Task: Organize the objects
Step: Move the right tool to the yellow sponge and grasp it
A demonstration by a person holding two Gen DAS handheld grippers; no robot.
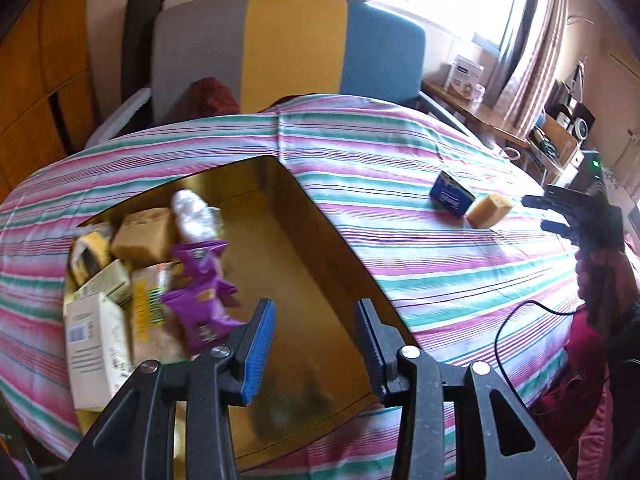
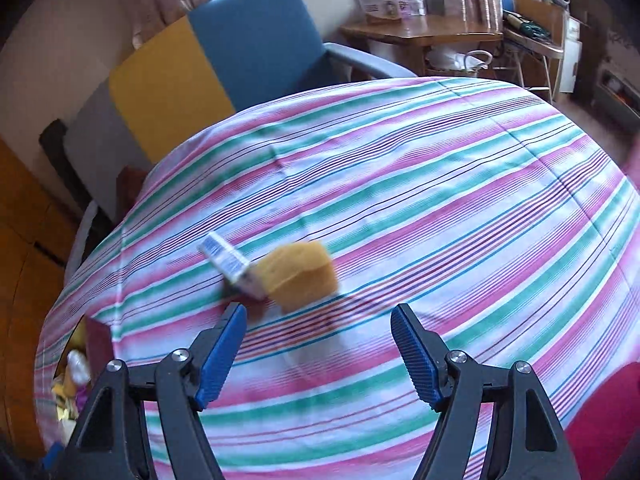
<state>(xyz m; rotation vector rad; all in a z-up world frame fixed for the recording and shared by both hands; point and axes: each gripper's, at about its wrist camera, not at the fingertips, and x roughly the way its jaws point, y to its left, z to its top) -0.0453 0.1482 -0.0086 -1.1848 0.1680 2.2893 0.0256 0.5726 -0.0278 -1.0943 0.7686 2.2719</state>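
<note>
A gold-lined box (image 1: 316, 240) sits on the striped cloth and holds purple snack packets (image 1: 202, 292), a brown sponge block (image 1: 140, 236), a silver packet (image 1: 192, 212) and several cartons at its left end. My left gripper (image 1: 316, 308) is open and empty above the box's bare right half. A blue carton (image 1: 452, 194) and a yellow sponge (image 1: 490, 210) lie side by side on the cloth to the right. My right gripper (image 2: 318, 312) is open and empty, just short of the yellow sponge (image 2: 300, 274) and the blue carton (image 2: 232, 264); it also shows in the left wrist view (image 1: 538, 214).
The table is covered with a pink, green and white striped cloth (image 2: 440, 200). A grey, yellow and blue chair (image 1: 288, 48) stands behind it. A wooden side table (image 2: 420, 32) with boxes stands at the back right. A black cable (image 1: 516, 320) hangs at the right edge.
</note>
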